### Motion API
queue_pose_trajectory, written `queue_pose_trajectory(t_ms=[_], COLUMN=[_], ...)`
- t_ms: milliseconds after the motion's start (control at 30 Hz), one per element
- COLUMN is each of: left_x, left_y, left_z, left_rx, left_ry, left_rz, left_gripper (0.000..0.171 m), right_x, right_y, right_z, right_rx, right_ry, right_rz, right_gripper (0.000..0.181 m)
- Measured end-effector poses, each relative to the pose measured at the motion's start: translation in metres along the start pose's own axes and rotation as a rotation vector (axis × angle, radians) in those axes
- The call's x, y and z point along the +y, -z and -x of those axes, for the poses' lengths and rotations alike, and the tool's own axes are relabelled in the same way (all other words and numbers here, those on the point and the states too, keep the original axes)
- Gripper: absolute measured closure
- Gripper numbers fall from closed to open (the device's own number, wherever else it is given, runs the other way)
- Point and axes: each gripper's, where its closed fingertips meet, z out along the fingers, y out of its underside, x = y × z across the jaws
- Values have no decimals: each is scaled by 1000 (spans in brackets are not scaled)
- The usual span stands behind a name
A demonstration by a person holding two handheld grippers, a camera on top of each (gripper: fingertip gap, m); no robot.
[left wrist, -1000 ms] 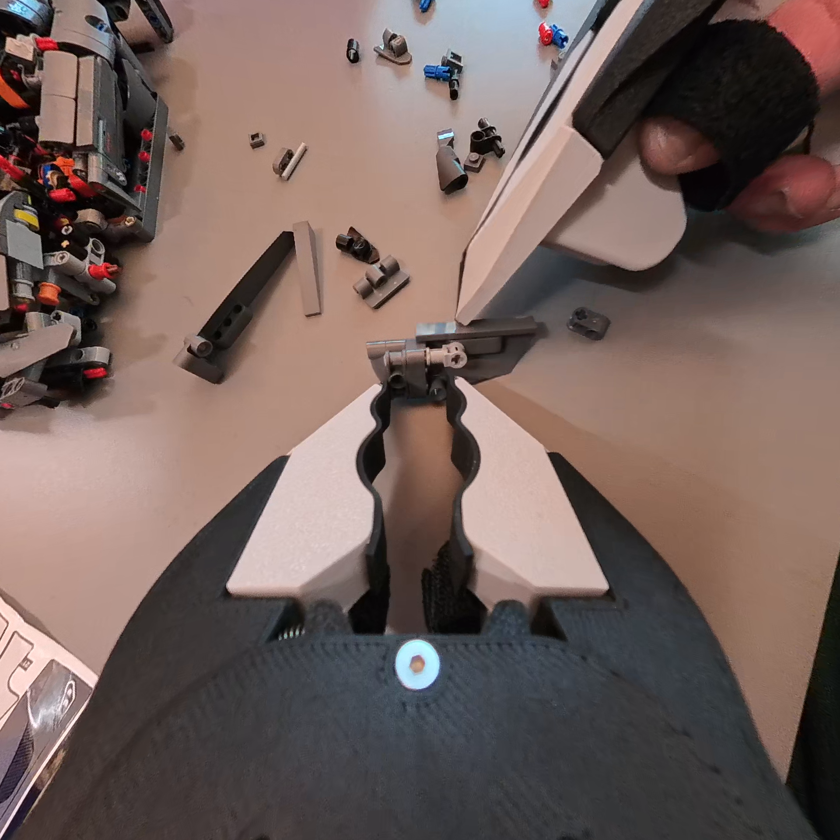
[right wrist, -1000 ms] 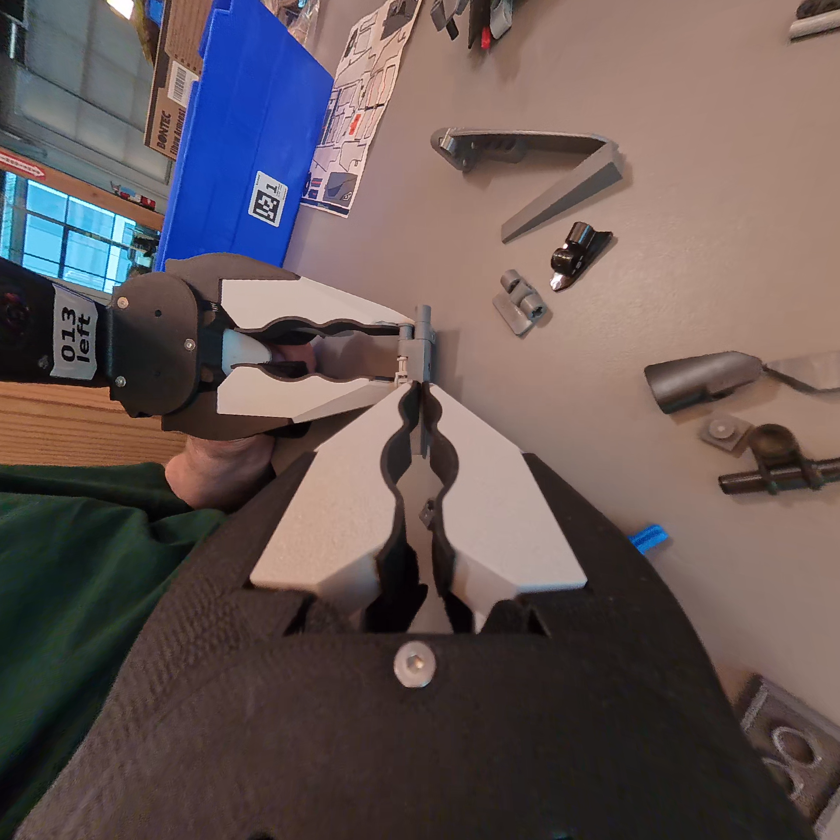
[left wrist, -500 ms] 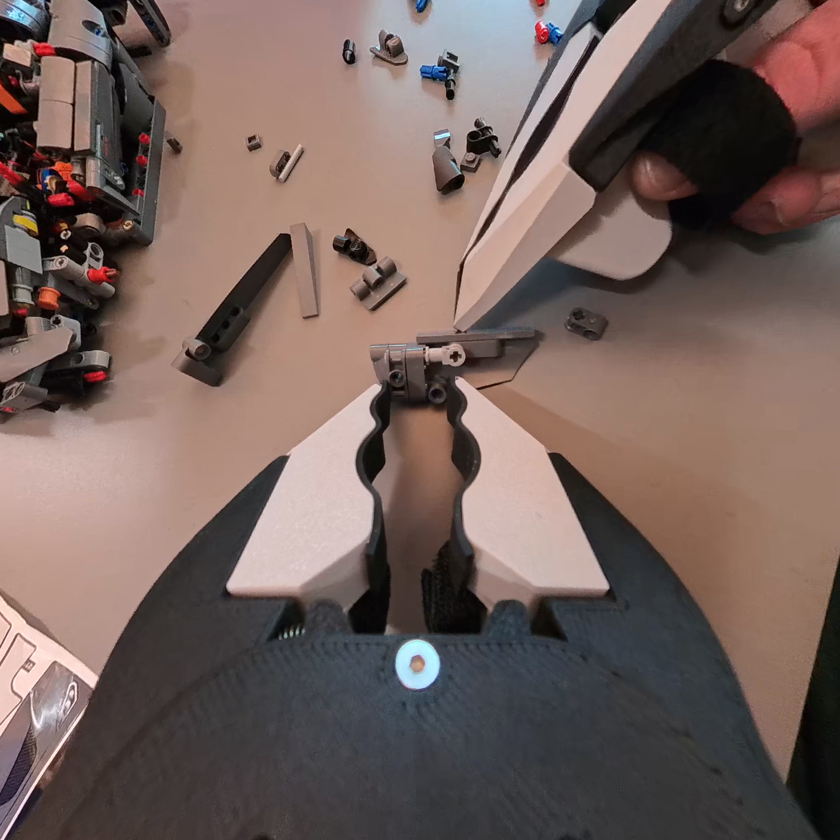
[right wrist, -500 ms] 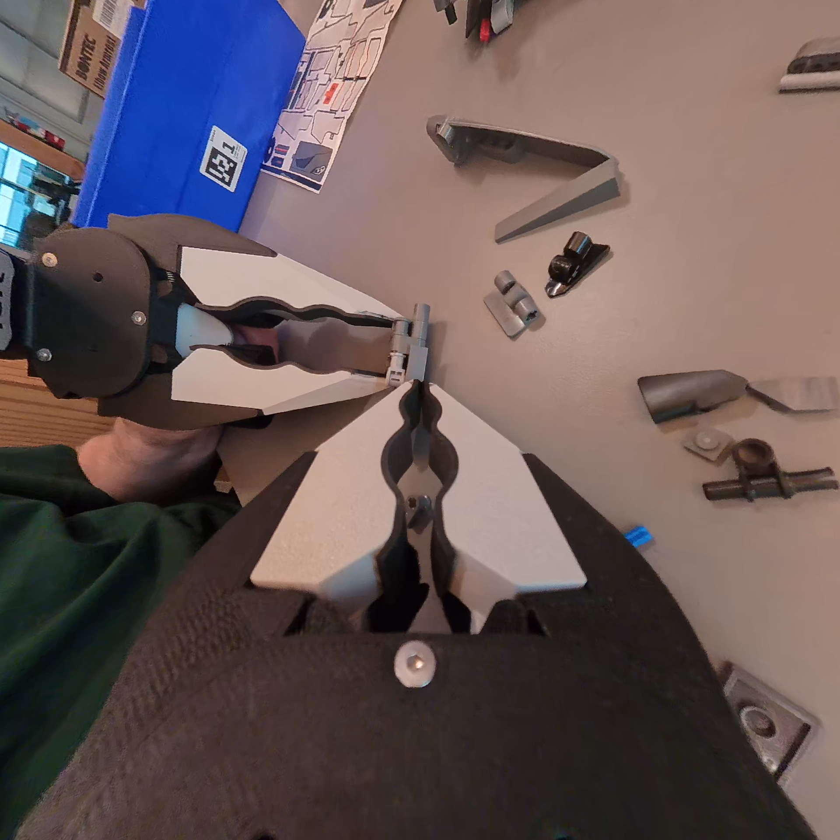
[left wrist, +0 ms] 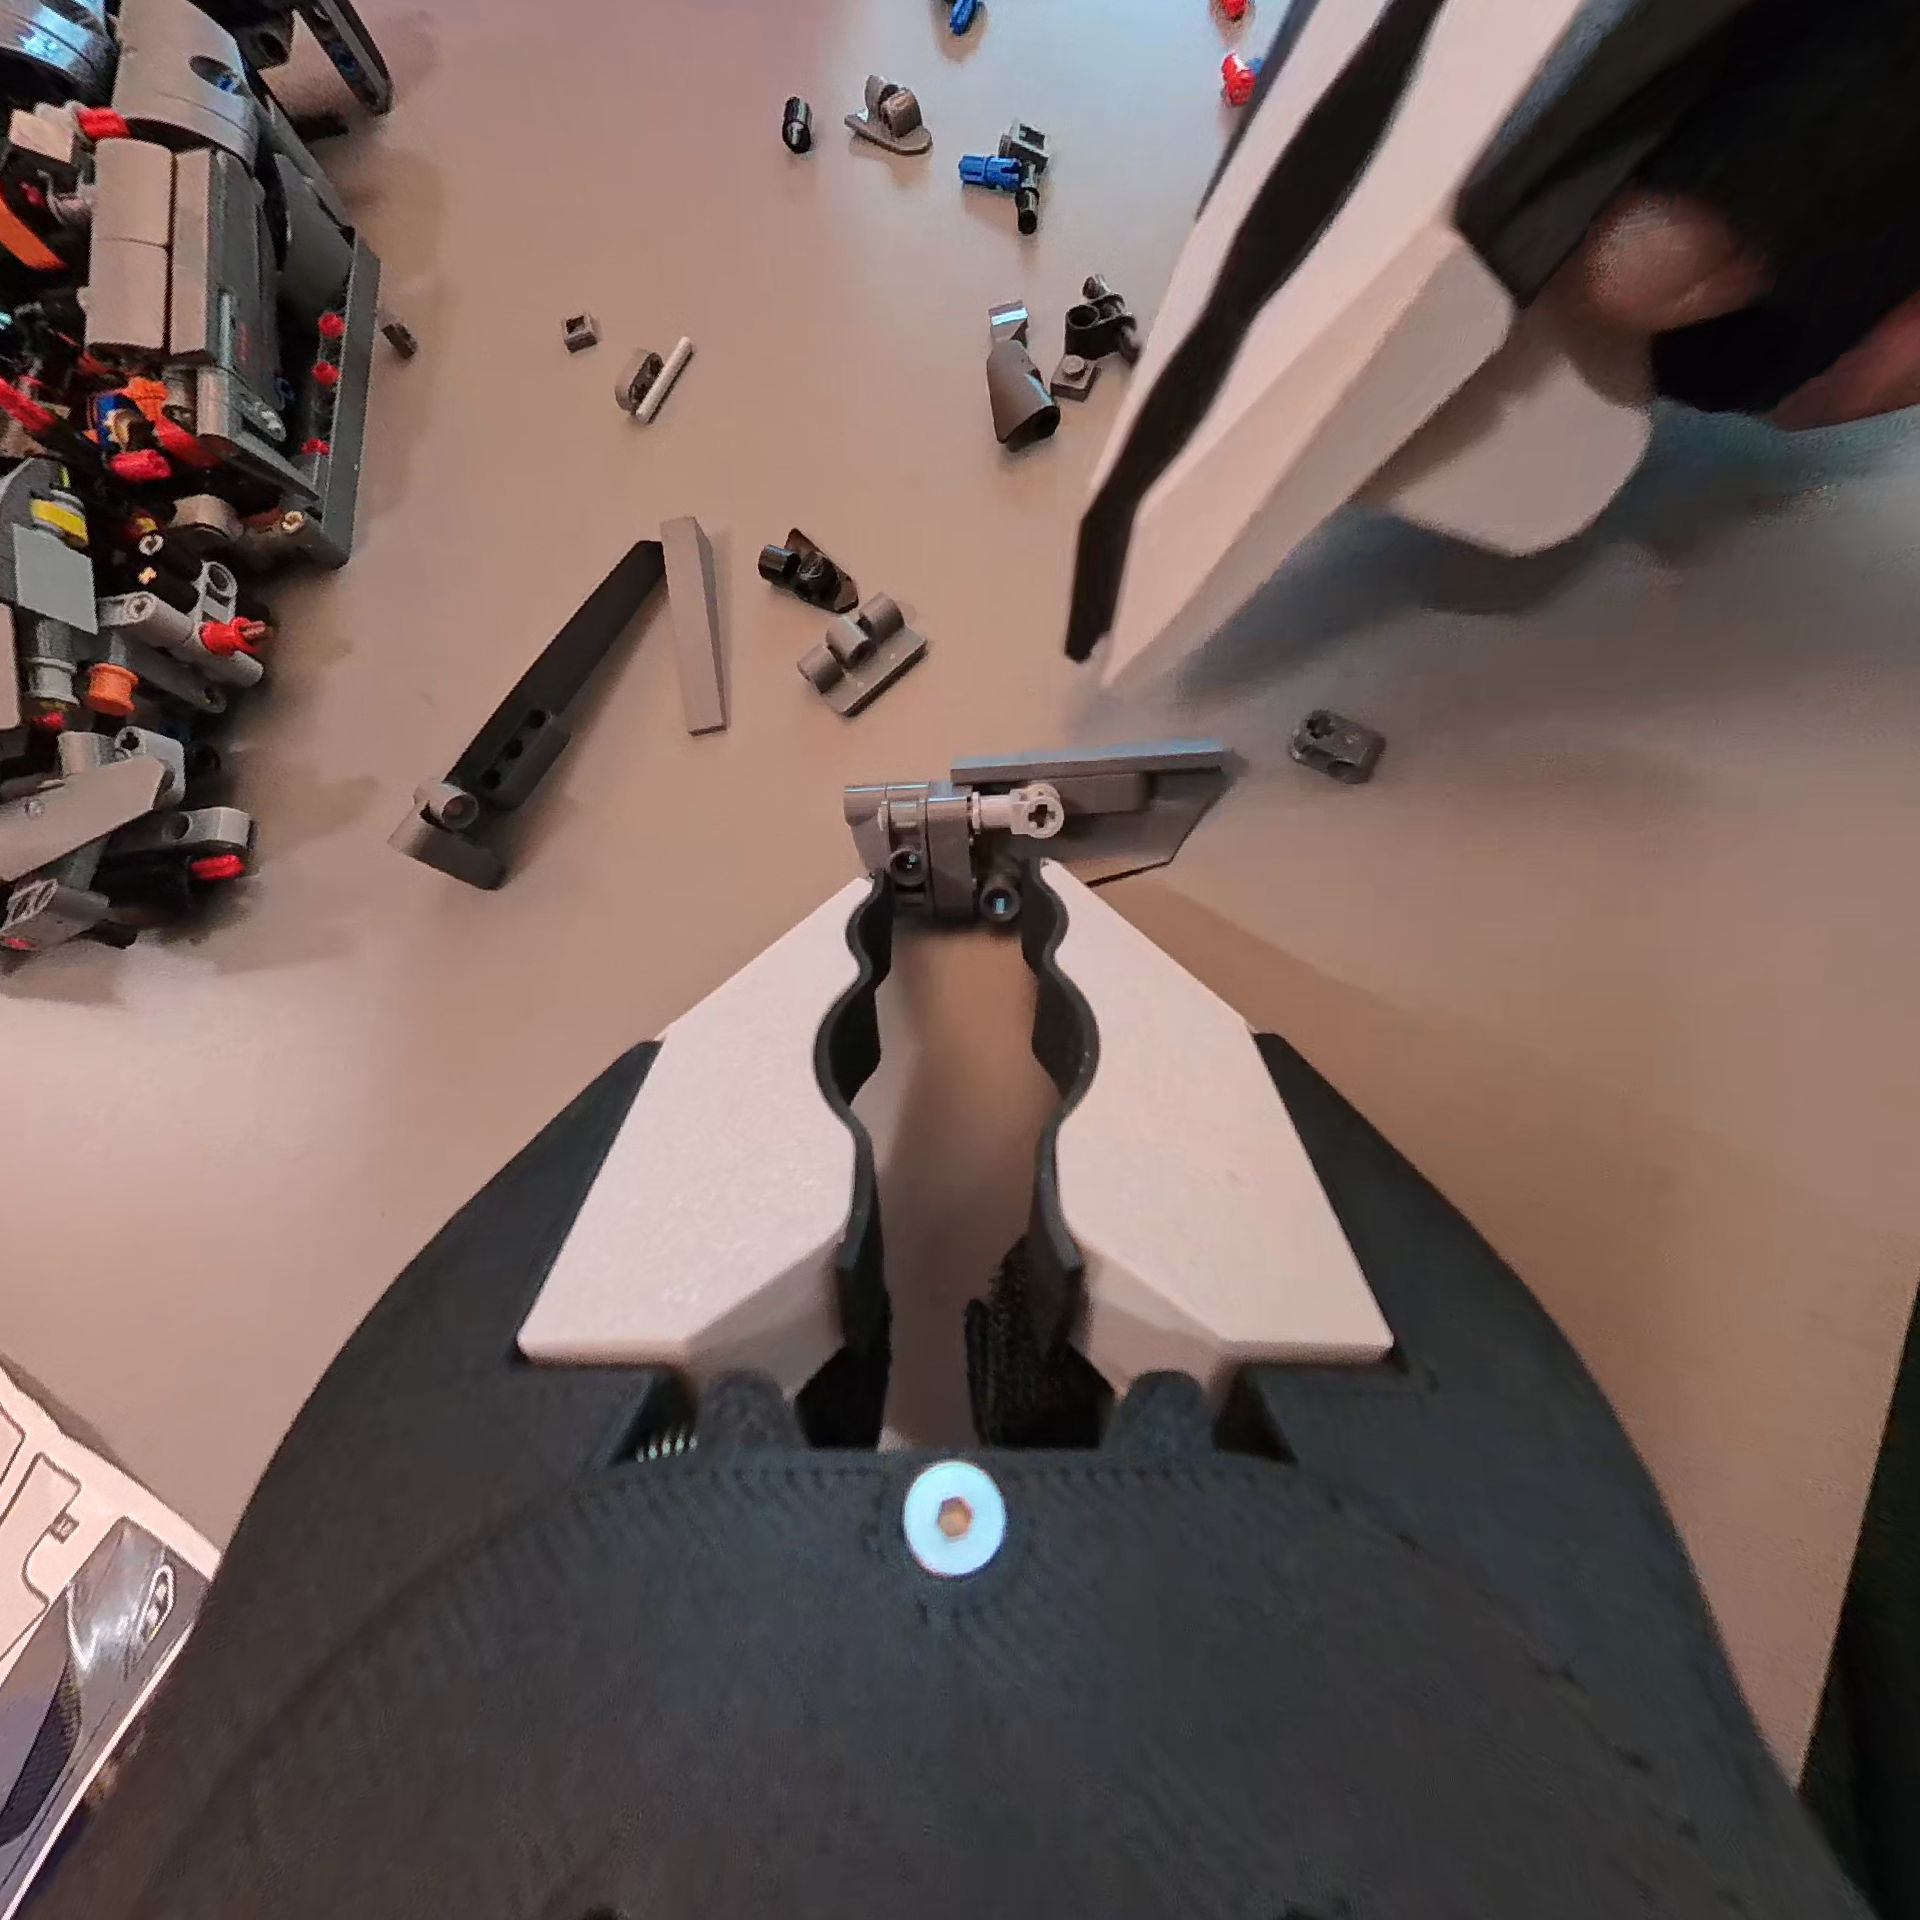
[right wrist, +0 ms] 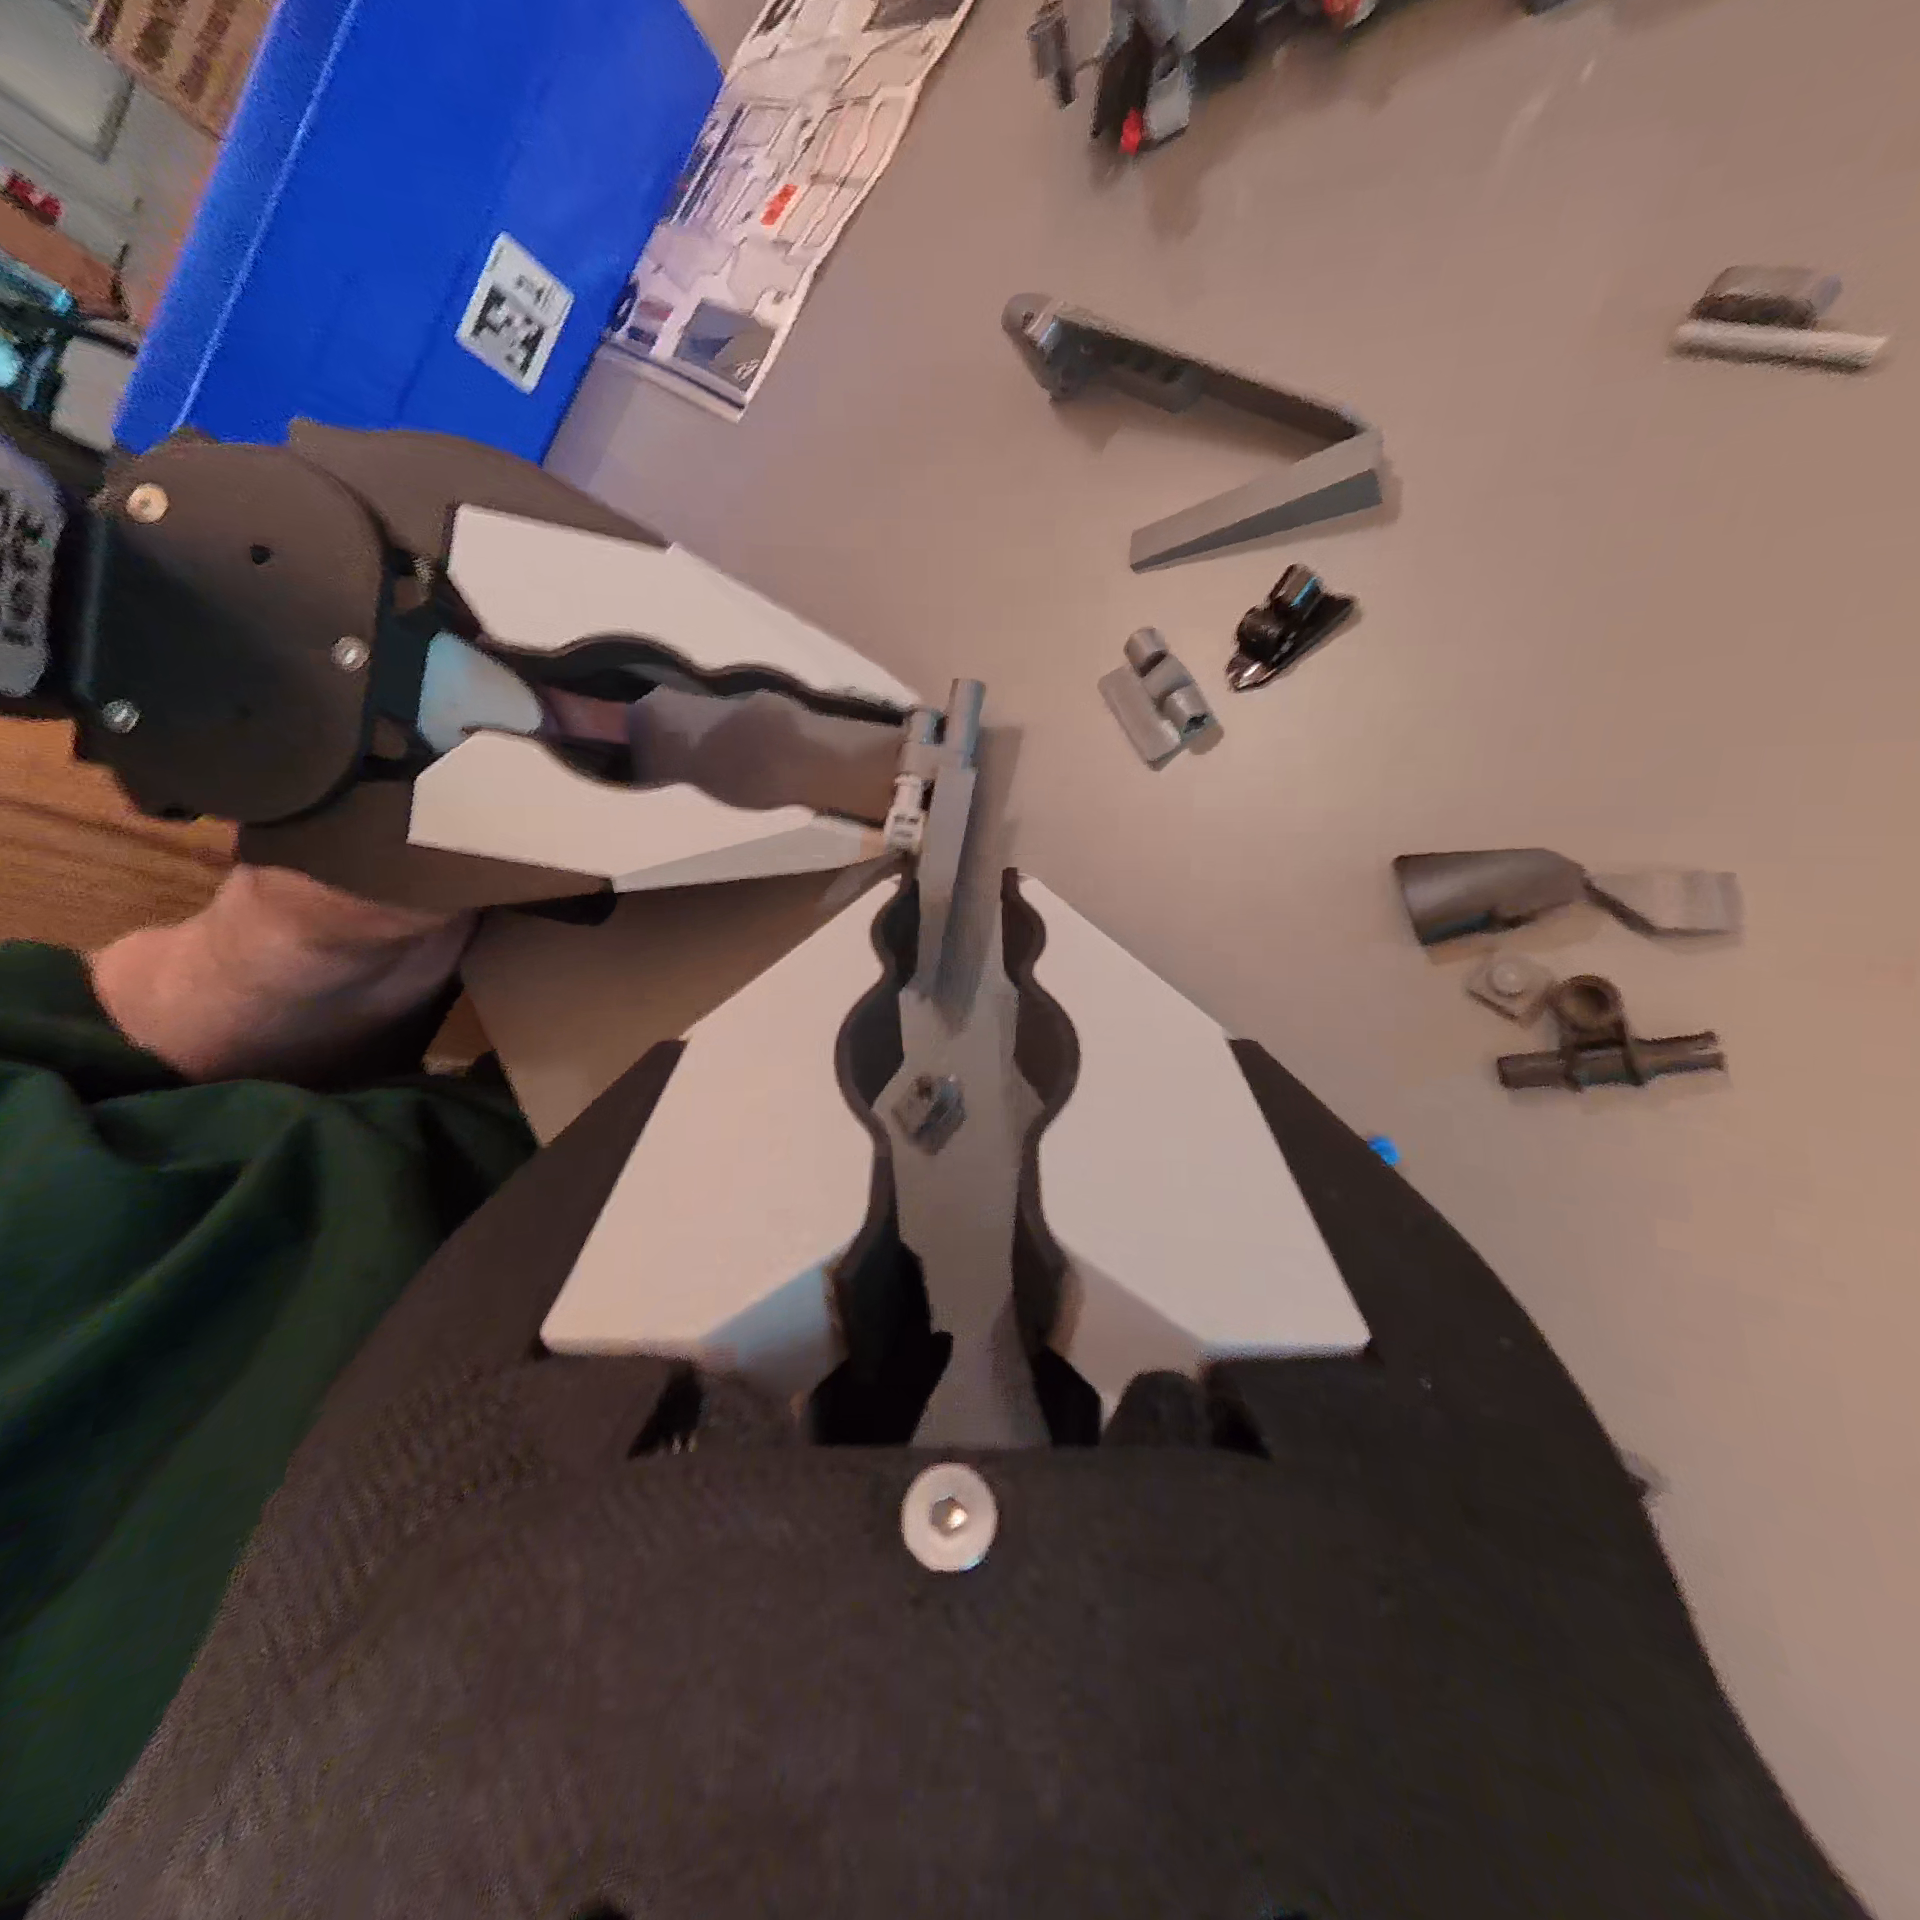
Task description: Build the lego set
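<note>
While the desk (left wrist: 1558, 1143) spreads grey-brown under everything, the big half-built lego model (left wrist: 156, 416) sits at its left edge in the left wrist view, grey and black with red and orange pins. A blue bin (right wrist: 416, 208) stands beyond the desk's far side, with an instruction booklet (right wrist: 790, 177) lying next to it on the desk.

The left gripper (left wrist: 951, 894) has its tongs drawn in around a small grey lego assembly (left wrist: 935, 831), pinching its hinge block at the very tips; a flat dark grey plate (left wrist: 1101, 800) sticks out sideways from that block, just above the desk. The right gripper (right wrist: 956, 894) is blurred. Its tongs stand a little apart and the plate's free end (right wrist: 951, 914) runs between the tips, but I cannot tell whether they touch it. In the left wrist view the right gripper's tips (left wrist: 1101, 634) appear just above the plate, apart from it.

Loose pieces lie scattered across the middle of the desk: a long black beam (left wrist: 530, 717) touching a grey slope tile (left wrist: 696, 623), a small hinge plate (left wrist: 862, 655), a black clip (left wrist: 805, 571) and a lone dark connector (left wrist: 1335, 743) near the plate's end.
</note>
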Motion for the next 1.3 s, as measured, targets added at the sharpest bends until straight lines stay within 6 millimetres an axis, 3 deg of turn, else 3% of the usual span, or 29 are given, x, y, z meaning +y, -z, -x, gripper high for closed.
queue_pose_trajectory(t_ms=[167, 267, 433, 633, 767, 867, 1000, 1133, 1233, 1300], left_x=[-1, -2, -5, -19, -32, -42, -62, -71, -74, -77], left_y=[-1, -1, 4, 19, 35, 44, 63, 69, 71, 76], left_z=[0, 1, 6, 18, 22, 16, 11, 7, 8, 8], left_rx=[-3, -8, -18, 4, 95, 300, 549, 624, 628, 644], left_ry=[4, 11, 23, 98, 177, 342, 538, 574, 575, 577], left_rz=[0, -5, -38, -119, -218, -286, -434, -479, -508, -542], left_gripper=[149, 149, 148, 140, 129, 117, 118, 124, 144, 145], right_x=[16, 20, 10, -8, -22, -37, -47, -51, -53, -56], right_y=[-8, -15, -12, 2, 13, 23, 28, 30, 34, 36], right_z=[5, 8, 8, 5, 8, 13, 32, 44, 51, 55], right_rx=[7, 9, 32, 209, 324, 467, 595, 622, 637, 640], right_ry=[66, 97, 152, 417, 671, 912, 1221, 1287, 1321, 1337], right_rz=[78, 111, 76, 44, 9, -23, -57, -112, -150, -177], right_gripper=[159, 173, 174, 175, 175, 176, 176, 175, 175, 175])
